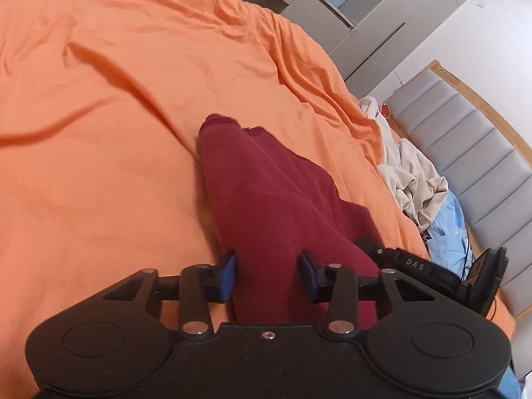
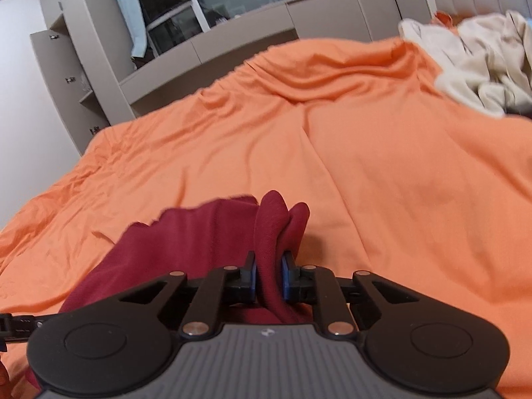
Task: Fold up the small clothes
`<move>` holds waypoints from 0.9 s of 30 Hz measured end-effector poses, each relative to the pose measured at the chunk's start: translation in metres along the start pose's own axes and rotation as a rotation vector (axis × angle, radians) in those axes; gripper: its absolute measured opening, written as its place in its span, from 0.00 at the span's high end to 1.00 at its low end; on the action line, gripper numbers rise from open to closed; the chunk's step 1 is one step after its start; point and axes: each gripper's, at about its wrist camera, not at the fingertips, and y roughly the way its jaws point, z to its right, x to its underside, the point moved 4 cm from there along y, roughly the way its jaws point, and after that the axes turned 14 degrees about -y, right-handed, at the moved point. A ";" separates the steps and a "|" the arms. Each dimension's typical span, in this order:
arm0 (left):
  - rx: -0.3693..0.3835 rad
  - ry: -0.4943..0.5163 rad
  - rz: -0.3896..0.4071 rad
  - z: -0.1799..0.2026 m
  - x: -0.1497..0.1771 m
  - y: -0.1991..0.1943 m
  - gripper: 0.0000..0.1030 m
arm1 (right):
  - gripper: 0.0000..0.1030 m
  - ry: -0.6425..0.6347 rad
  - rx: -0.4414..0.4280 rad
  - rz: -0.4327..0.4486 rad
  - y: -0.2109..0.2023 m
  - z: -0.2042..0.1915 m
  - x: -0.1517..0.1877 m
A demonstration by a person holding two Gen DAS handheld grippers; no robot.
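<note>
A dark red garment [image 1: 266,193] lies stretched on the orange bedsheet [image 1: 116,99]. In the left wrist view my left gripper [image 1: 267,276] is open, its blue pads either side of the red cloth that runs between them. The right gripper [image 1: 432,266] shows at the right edge of that view. In the right wrist view my right gripper [image 2: 268,274] is shut on a bunched fold of the red garment [image 2: 199,232], which rises between the blue pads and spreads to the left over the orange sheet [image 2: 365,166].
A pile of cream clothes [image 1: 409,179] and a blue patterned cloth [image 1: 449,229] lie near the padded grey headboard [image 1: 465,139]; the cream pile also shows in the right wrist view [image 2: 482,63]. Grey cabinets [image 2: 166,50] stand beyond the bed's far edge.
</note>
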 end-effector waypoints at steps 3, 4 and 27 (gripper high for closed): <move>-0.031 0.083 0.028 0.014 0.001 -0.005 0.68 | 0.85 -0.051 0.009 0.058 -0.010 -0.014 -0.013; -0.038 0.111 0.040 0.019 0.001 -0.008 0.70 | 0.85 -0.068 0.010 0.080 -0.013 -0.018 -0.018; -0.235 0.388 0.302 0.020 -0.026 -0.123 0.73 | 0.85 -0.184 -0.134 0.051 0.025 -0.123 -0.005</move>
